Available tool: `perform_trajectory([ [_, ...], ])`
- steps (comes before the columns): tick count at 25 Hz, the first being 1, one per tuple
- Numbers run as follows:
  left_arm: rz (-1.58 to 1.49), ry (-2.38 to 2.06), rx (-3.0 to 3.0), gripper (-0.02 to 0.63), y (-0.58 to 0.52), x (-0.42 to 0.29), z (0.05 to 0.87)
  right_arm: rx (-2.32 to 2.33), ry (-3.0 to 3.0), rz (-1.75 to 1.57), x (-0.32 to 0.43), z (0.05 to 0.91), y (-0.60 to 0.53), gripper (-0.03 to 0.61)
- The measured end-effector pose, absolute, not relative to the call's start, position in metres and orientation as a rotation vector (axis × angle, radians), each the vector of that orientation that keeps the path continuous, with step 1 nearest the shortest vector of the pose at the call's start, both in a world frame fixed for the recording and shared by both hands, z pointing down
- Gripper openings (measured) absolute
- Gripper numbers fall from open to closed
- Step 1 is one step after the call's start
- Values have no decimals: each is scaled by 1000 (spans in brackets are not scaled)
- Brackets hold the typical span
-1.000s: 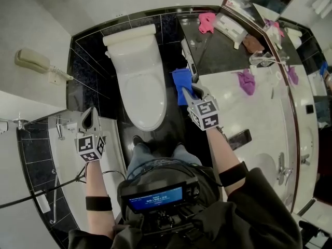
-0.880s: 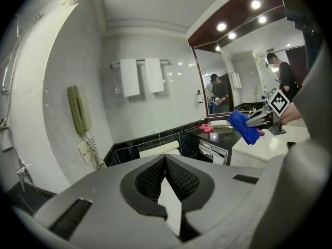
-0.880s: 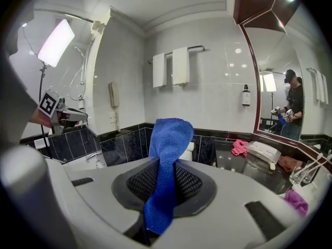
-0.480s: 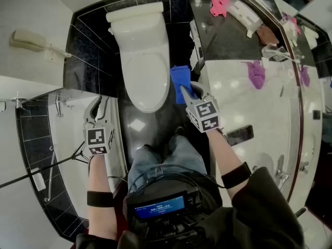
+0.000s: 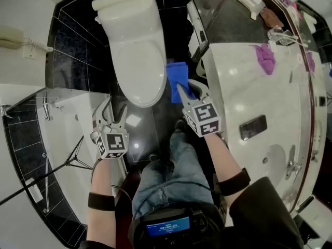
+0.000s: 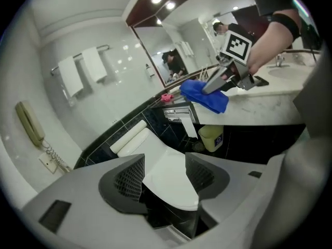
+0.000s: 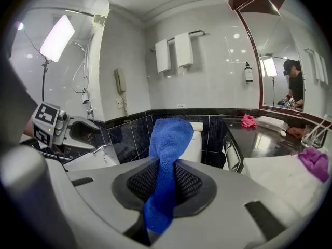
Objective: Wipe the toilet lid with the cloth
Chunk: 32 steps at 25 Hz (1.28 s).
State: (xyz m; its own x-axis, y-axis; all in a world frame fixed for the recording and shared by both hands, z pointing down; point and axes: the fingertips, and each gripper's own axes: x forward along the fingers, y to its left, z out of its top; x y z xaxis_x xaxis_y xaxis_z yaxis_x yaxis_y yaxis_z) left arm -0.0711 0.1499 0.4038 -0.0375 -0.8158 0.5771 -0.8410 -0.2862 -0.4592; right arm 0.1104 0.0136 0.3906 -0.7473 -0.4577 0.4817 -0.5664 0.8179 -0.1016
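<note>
Since the earlier frames, both grippers have come lower and nearer to the toilet. The jaws of the left gripper (image 5: 113, 112) have just been opening, with nothing between them.

Head view: the toilet lid (image 5: 136, 61) is closed down and nothing touches it yet. The right gripper (image 5: 182, 91) holds the blue cloth (image 5: 178, 75) just beside the right edge of the lid. It is above the dark floor (image 5: 155, 123) between the toilet and the white bench (image 5: 244, 87). I judge that a descent from here puts the cloth on the floor, not on the lid; it needs to go to the left first.

Left gripper view: the jaws stand wide and empty, and the front of the lid shows in the gap between them. With 2 grippers near 1 lid, this one can knock the lid or cross the wiping path.

Right gripper view: the jaws are narrow and pinch the cloth as a thin folded strip, with 1 loose end standing up ahead and 1 hanging below. Friction on the lid can probably pull such a strip out, or let the hard jaw tips scrape the surface.
</note>
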Motion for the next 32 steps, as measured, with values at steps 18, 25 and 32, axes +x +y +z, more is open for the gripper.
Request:
perform_trajectory([
  [18, 1660, -1638, 2358, 283, 176, -44, 716, 866, -2564, 282, 77, 640, 31, 91],
  [25, 1768, -1512, 2382, 254, 160, -34, 799, 924, -2553, 271, 90, 704, 5, 91],
  [32, 1870, -1433, 2393, 216, 153, -34, 847, 963, -2517, 272, 110, 748, -7, 91],
])
